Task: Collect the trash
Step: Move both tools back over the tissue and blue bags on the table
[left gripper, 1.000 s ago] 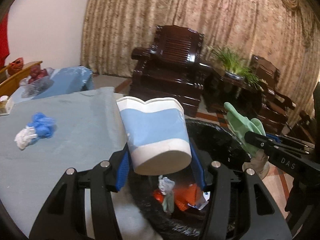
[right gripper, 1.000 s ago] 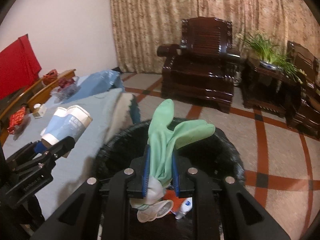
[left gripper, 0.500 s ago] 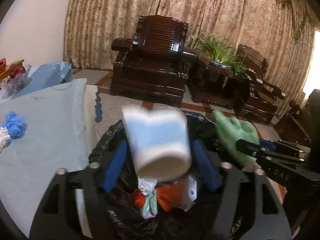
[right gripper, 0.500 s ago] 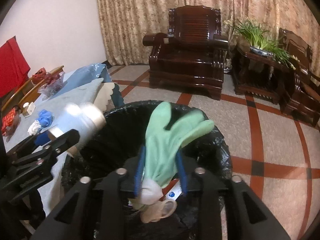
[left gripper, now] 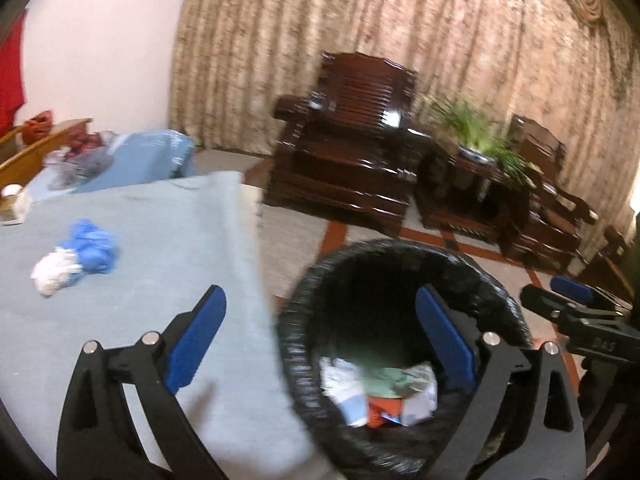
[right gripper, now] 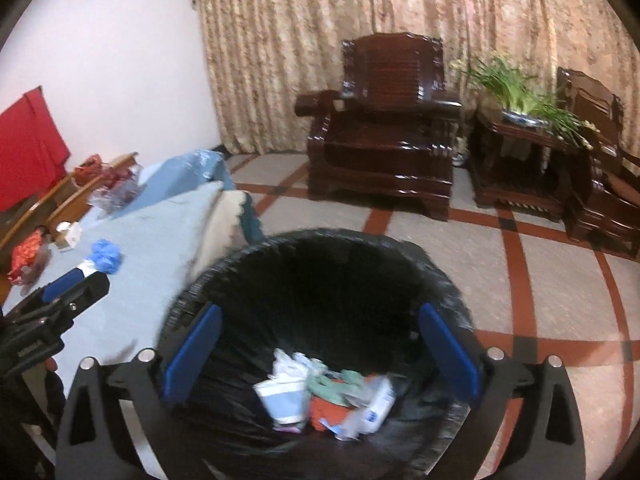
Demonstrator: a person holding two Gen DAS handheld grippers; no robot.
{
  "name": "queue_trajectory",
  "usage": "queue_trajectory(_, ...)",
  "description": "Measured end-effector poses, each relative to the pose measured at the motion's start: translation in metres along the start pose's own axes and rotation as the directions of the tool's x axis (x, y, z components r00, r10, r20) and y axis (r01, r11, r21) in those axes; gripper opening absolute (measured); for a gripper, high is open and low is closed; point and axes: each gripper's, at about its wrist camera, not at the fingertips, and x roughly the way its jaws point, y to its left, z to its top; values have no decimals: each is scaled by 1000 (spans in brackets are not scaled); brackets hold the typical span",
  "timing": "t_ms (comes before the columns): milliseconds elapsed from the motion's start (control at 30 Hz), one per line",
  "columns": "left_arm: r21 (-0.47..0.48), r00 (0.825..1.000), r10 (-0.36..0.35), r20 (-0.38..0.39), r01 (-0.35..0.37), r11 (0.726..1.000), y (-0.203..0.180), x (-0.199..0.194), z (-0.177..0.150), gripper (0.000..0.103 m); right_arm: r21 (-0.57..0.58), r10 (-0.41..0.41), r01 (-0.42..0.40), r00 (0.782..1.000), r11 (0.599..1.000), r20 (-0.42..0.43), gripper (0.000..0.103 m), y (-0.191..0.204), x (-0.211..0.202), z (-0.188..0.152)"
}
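Both hand-held grippers gape wide, empty: left hand-held gripper (left gripper: 320,340), right hand-held gripper (right gripper: 320,350) over the trash bin (right gripper: 256,256). Only the right view shows the cup (right gripper: 282,402) clearly. Lettering unreadable.

I see a dark wood armchair (right gripper: 384,120) against my view's beige curtain (right gripper: 360,12). Right of it, a side table (right gripper: 520,168) carries a green plant (right gripper: 516,84), then a second chair (right gripper: 600,152). Floor (right gripper: 540,272) is pale with red stripes. Red cloth (right gripper: 28,140) hangs on the white wall (right gripper: 112,60).
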Motion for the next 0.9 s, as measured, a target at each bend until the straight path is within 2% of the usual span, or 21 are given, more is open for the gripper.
queue_trajectory(233,-50,990,131,55,-129,990,57,-42,10,95,-65,98,-97,995,993,11,97,57,7,10)
queue_trajectory(467,-115,965,250,75,-240,964,116,-69,14,95,-144,188,-186,982,972,-3,97,123,27,16)
queue_trajectory(700,-158,938,340,69,-327,932,170,-77,12,95,-203,244,-241,970,949,-12,97,180,54,22)
queue_trajectory(900,-186,914,402,51,-386,903,213,-70,11,95,-236,261,-258,965,937,-19,97,219,83,27)
